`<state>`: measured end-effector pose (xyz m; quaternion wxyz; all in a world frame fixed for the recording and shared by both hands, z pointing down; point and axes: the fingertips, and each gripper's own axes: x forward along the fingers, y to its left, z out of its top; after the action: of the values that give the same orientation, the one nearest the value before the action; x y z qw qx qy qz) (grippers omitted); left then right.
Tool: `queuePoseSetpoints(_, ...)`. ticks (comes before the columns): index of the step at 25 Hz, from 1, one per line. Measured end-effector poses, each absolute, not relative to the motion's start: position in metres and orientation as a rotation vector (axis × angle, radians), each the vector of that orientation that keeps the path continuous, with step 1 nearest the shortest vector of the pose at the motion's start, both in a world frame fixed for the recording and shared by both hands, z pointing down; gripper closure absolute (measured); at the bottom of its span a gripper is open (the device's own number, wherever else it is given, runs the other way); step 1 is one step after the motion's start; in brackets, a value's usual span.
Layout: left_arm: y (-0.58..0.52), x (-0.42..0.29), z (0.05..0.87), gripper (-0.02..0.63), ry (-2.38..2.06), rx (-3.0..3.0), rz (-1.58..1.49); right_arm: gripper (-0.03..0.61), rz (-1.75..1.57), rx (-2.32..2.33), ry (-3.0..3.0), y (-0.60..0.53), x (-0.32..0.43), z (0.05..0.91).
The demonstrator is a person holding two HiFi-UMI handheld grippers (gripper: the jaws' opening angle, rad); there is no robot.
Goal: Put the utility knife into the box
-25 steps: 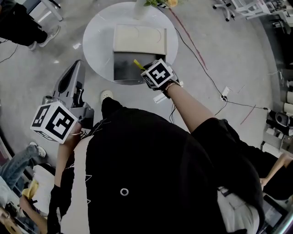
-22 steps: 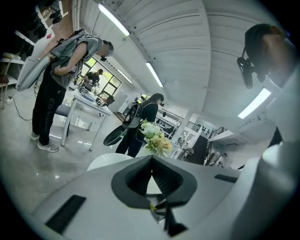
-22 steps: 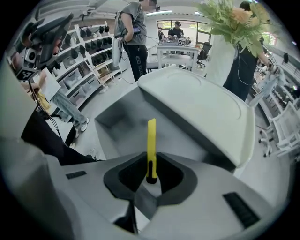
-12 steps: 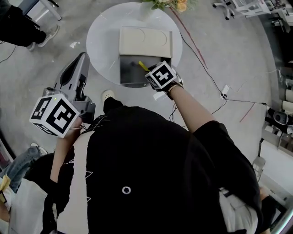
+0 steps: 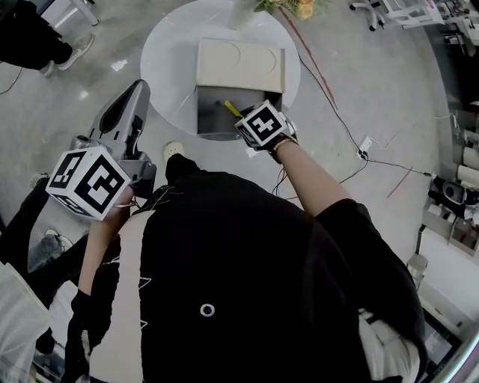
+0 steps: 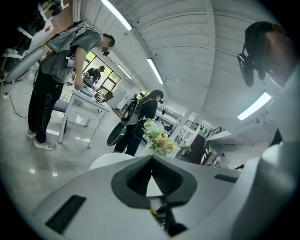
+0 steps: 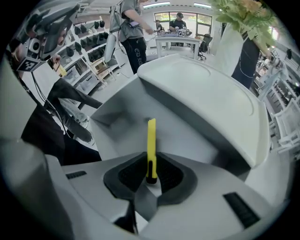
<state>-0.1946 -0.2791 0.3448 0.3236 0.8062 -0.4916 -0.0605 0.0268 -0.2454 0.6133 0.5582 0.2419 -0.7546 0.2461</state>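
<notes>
An open grey box with its beige lid folded back stands on a round white table. My right gripper is shut on a yellow utility knife, which points into the box opening. In the right gripper view the knife stands up from my right gripper over the box's grey inside, with the lid beyond. My left gripper hangs left of the table over the floor, shut and holding nothing. In its own view my left gripper points at the table's edge.
A vase of flowers stands at the table's far edge, behind the box, and shows again as flowers. Cables run over the floor on the right. Other people stand by a work table further off.
The knife's tip now sits over the box opening rather than at its front edge, still held by the right gripper. The left gripper has risen slightly.
</notes>
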Motion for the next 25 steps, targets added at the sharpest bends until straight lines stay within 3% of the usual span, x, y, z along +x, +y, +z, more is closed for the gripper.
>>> queuePoseSetpoints(25,-0.272,-0.197,0.361,0.603,-1.310,2.082,-0.181,0.514,0.632,0.575,-1.777,-0.239,0.024,0.629)
